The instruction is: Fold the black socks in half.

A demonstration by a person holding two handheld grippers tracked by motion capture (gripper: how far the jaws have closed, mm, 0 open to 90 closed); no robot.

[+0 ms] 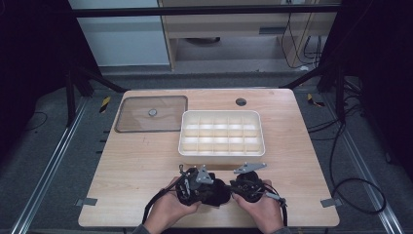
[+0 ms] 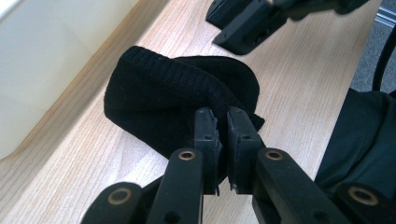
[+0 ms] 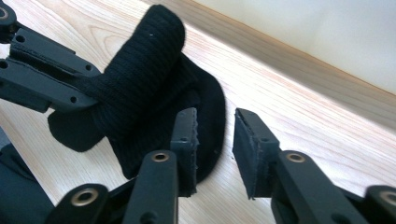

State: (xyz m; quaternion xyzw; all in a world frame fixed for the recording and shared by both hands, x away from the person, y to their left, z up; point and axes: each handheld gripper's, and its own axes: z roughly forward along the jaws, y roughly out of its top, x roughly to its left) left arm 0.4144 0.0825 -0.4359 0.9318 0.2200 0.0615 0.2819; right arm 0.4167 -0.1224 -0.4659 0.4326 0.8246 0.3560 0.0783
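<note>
Handling one black knitted sock (image 2: pixel 173 100), bunched into a loose roll on the wooden table (image 1: pixel 146 161), just in front of the white compartment tray (image 1: pixel 222 152). Left gripper (image 2: pixel 222 122): jaws clamped tight on a fold of the sock's edge. Right gripper (image 3: pixel 215 135): jaws parted with bare table showing between them, its left jaw lying against the sock's rounded end, nothing pinched. Status, as judged: the sock looks partly rolled or folded, one end doubled over the other, but the bundle is slack and not yet tidy. Tray: all compartments vacant as far as the high view shows, so stowing appears still to be done. Clear lid (image 1: pixel 152 114) with centre knob lies flat beside the tray, off it.
</note>
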